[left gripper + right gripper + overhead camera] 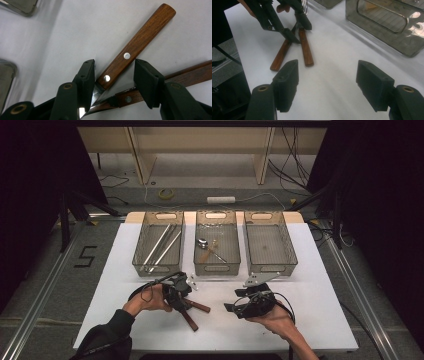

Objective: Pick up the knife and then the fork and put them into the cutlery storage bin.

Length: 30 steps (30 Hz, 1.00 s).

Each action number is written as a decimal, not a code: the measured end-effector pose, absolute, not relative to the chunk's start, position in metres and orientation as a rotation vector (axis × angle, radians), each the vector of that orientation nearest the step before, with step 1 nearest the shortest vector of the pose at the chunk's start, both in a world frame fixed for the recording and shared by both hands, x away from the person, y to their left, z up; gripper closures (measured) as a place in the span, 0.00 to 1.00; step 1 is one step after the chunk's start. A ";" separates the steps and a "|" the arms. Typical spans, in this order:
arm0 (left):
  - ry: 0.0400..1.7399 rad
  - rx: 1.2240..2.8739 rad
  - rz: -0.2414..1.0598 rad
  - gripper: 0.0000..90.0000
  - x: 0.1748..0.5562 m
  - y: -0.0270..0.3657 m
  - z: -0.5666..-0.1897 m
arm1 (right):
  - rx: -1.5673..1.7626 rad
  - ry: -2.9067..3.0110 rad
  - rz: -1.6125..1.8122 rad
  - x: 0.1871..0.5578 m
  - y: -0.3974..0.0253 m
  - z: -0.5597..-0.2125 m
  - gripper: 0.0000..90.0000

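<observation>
Straddling the nearer of two brown wooden-handled knives (136, 45), the left gripper (115, 75) has its black jaws spread moderately, one on each side of the handle where it meets the steel blade. In the left gripper view a gap shows between each pad and the wood, so the jaws are not closed on it; I cannot tell whether the left pad brushes the blade. The second wooden-handled knife (190, 75) lies just beside the first, its handle running off toward 3 o'clock behind the right pad, the two blades meeting low between the jaws.

In the high view both knives (192, 312) lie on the white table top (310, 320), handles fanning out toward 4 and 5 o'clock from the left gripper (177, 292).

The right gripper (250, 305) hovers at 3 o'clock of the knives, well apart from them. Its jaws stand wide, with nothing between the pads (287, 82); bare white table shows in the gap. From this view the knife handles (305, 47) lie at 11 o'clock.

Three grey wire-mesh trays (270, 245) stand in a row at 12 o'clock of the hands. The left one holds long metal rods (162, 245), the middle one a metal spoon (205, 245).
</observation>
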<state>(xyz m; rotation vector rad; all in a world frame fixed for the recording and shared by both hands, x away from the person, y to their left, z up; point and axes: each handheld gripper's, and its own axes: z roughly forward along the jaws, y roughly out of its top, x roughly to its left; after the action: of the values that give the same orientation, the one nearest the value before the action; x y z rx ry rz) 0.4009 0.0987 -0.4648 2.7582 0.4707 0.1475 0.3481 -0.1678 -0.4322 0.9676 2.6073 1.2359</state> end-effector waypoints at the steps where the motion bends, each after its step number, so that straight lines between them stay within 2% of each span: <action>1: 0.478 2.752 0.145 0.58 0.401 0.098 -0.465 | 0.971 2.608 1.235 0.348 -0.168 -0.432 0.40; 8: 0.468 2.775 0.116 0.61 0.403 0.098 -0.464 | 0.970 2.606 1.235 0.348 -0.168 -0.432 0.40; 16: 0.465 2.762 0.090 0.71 0.403 0.098 -0.464 | 0.965 2.601 1.237 0.348 -0.169 -0.432 0.40; 24: 0.388 2.774 0.120 0.83 0.402 0.099 -0.464 | 0.967 2.601 1.236 0.348 -0.169 -0.431 0.40; 30: 0.373 2.770 0.132 0.84 0.400 0.099 -0.464 | 0.971 2.601 1.239 0.348 -0.168 -0.431 0.40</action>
<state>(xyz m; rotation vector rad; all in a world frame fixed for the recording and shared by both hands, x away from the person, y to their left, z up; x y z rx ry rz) 0.4003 0.0991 -0.4637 2.7701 0.3729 0.1321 0.3481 -0.1684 -0.4311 0.9706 2.6012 1.2386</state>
